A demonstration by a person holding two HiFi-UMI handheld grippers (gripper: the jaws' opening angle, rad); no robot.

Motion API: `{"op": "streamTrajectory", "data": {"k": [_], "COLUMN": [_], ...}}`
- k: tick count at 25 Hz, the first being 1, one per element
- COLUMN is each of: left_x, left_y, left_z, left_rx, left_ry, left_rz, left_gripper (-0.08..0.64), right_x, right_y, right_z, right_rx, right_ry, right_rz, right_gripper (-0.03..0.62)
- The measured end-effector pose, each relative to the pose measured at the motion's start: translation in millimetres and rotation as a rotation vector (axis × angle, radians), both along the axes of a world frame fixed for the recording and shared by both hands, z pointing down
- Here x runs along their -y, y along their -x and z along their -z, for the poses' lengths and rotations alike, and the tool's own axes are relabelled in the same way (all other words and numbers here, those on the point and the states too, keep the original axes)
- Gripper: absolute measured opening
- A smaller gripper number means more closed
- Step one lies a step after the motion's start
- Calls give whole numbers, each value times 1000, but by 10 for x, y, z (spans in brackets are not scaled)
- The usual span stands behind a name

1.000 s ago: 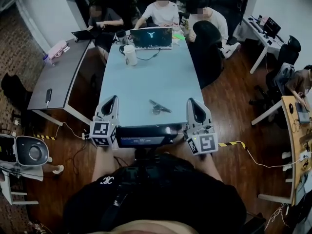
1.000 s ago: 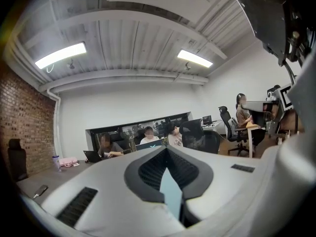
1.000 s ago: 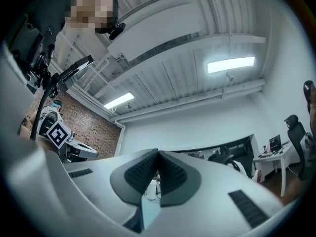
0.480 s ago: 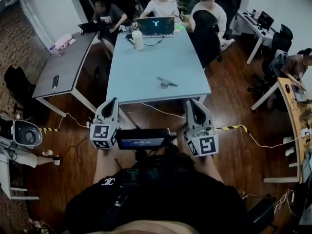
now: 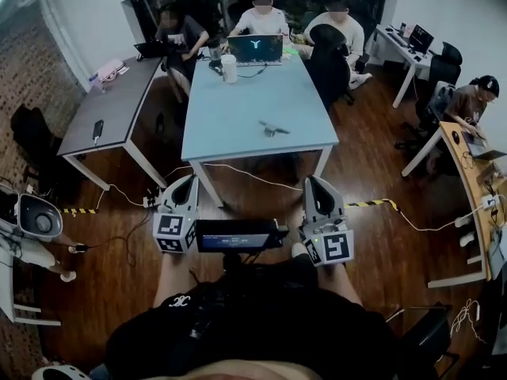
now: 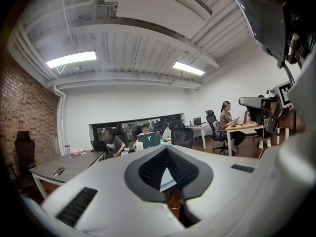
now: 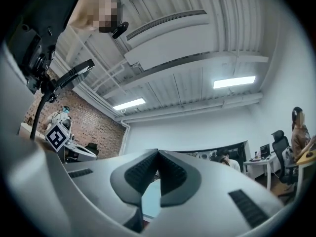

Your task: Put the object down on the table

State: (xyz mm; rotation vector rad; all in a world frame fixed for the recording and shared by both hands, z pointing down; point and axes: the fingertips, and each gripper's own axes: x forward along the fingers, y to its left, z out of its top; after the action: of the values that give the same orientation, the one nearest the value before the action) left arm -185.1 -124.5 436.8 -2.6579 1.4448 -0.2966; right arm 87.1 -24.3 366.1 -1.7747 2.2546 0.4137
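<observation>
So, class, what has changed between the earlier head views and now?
The person has backed away from the blue table; the left gripper and right gripper, shut and empty, are now over the floor. The small dark object stays lying on the table, untouched.

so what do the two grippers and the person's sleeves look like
The left gripper and right gripper are matching pale grey tapered shells with dark ribbed pads lining the jaws. Each bears a white cube with black square markers. The person wears a black short-sleeved top with a small white logo.
</observation>
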Motion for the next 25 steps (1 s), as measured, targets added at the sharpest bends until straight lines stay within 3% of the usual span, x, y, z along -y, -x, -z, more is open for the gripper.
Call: {"op": "streamTrajectory", "data": {"k": [7, 25], "left_x": [-165, -488], "left_y": [-82, -892], "left_z": [47, 55], "left_rx": [-4, 10], "left_ry": [-4, 1], "left_rz": [-5, -30], "left_gripper": [5, 5], "right_x": [-183, -571], "right_y": [-100, -758], "right_z": [53, 176], "right_rx": [-7, 1], "right_ry": [4, 3], "right_rz": [-18, 8], "right_gripper": [-23, -25]}}
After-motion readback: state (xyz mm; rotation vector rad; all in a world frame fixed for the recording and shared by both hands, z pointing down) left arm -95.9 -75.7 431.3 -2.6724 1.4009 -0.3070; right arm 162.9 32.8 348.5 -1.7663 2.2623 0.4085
